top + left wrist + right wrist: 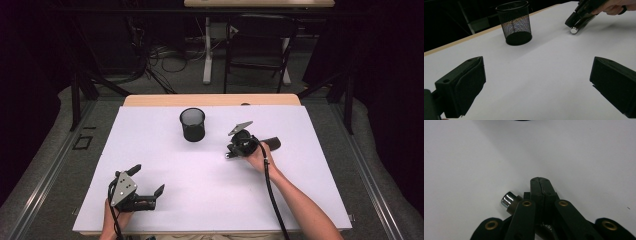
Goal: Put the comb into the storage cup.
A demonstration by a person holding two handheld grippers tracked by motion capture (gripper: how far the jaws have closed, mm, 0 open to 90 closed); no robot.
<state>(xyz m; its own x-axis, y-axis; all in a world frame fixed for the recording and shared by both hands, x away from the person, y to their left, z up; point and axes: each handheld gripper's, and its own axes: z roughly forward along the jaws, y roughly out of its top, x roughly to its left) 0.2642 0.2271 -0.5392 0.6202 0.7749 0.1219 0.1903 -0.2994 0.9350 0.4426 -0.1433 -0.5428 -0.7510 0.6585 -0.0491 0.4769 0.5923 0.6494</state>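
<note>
High view: the right hand-held gripper (231, 153) sits right of centre on the white counter (165, 155), its nose tipped down toward the surface, the person's right hand (257, 157) wrapped around its rear. A small chrome-tipped cylinder (228, 156) shows at the nose of that hand-held gripper, at or just above the counter. A black mesh cup (192, 124) stands upright toward the far edge, to the left of the cylinder and apart from it. The left hand-held gripper (149, 182) rests near the front left of the counter with its jaws spread wide and nothing between them. Left gripper view: the left hand-held gripper (537, 82) is released, both black jaws well apart over bare counter (541, 65). Beyond them the mesh cup (515, 23) stands upright, and to its right the right hand-held gripper (577, 20) points down with the cylinder (574, 30) at its tip, the chrome end close to the surface. Right gripper view: the right hand-held gripper (540, 181) is clenched, its two jaws pressed together along their length. The cylinder (509, 201) protrudes to the left just below the jaw tips, chrome cap outward, its dark body running back under the jaw linkage; whether the jaws pinch it cannot be told.
</note>
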